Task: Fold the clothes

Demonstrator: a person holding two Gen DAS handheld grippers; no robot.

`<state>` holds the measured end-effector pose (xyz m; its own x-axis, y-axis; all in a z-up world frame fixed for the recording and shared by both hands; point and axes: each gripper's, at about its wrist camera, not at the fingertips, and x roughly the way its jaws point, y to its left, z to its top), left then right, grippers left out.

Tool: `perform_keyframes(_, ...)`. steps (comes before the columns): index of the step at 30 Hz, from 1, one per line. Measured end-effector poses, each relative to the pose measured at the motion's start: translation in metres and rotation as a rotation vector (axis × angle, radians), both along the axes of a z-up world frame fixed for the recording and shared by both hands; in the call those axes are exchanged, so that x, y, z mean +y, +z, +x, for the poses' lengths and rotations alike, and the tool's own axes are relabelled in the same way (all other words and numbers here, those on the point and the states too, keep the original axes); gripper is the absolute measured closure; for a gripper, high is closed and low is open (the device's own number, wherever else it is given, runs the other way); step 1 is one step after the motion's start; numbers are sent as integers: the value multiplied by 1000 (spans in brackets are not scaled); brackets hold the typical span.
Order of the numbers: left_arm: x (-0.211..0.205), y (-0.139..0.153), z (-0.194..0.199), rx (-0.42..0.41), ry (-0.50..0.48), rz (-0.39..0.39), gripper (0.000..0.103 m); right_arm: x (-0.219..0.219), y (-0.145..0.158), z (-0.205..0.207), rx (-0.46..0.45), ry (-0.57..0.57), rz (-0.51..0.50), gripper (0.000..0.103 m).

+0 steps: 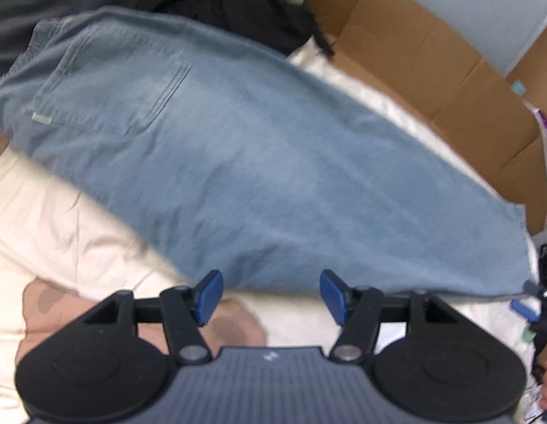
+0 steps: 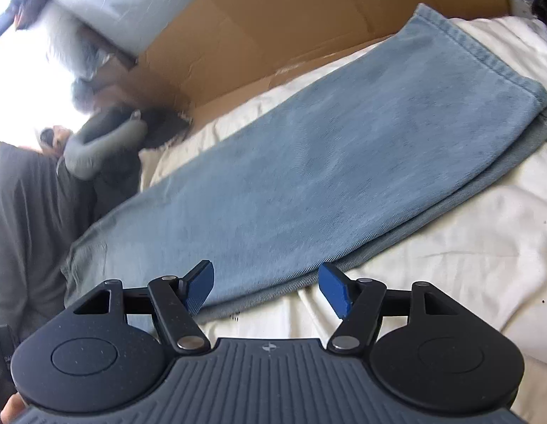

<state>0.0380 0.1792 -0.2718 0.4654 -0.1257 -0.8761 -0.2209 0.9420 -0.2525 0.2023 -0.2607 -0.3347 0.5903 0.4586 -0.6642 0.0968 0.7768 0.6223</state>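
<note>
A pair of light blue jeans (image 1: 238,162) lies flat on a white bed sheet (image 1: 61,219), folded lengthwise with one leg on top of the other. The back pocket (image 1: 110,88) shows at the upper left in the left wrist view. My left gripper (image 1: 271,296) hovers open over the jeans' near edge, nothing between its blue pads. In the right wrist view the jeans (image 2: 308,162) stretch from the waist at lower left to the hems (image 2: 485,67) at upper right. My right gripper (image 2: 266,288) is open above the jeans' near edge, holding nothing.
A brown cardboard wall (image 1: 432,56) runs along the far side of the bed. Dark clothes (image 1: 238,3) are piled near the waist end. A grey neck pillow (image 2: 100,148) and a dark grey garment (image 2: 29,219) lie at the left. A beige patch (image 1: 54,304) shows on the sheet.
</note>
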Motion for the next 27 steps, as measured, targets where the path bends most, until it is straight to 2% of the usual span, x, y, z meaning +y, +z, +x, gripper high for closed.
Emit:
perform_keyframes(5, -2, -20, -2, -15, -47, 77, 36, 18, 5, -2, 8, 53, -37, 30)
perform_keyframes(9, -1, -38, -1, 1, -50, 85, 36, 33, 1, -2, 15, 74, -44, 25)
perform_keyframes(12, 3, -42, 1, -30, -50, 125, 36, 45, -6, 0, 25, 76, -35, 25)
perform_keyframes(18, 22, -28, 3, -123, 49, 133, 38, 79, -7, 1, 9, 137, -63, 25)
perform_keyframes(22, 25, -16, 6, -170, 81, 79, 39, 97, -3, 0, -21, 181, -90, 25)
perform_keyframes(24, 24, -13, 4, -176, 68, 61, 39, 104, -2, -1, -29, 198, -106, 25)
perform_keyframes(27, 20, -18, -2, -152, 22, 89, 39, 113, -2, 0, -32, 223, -119, 25)
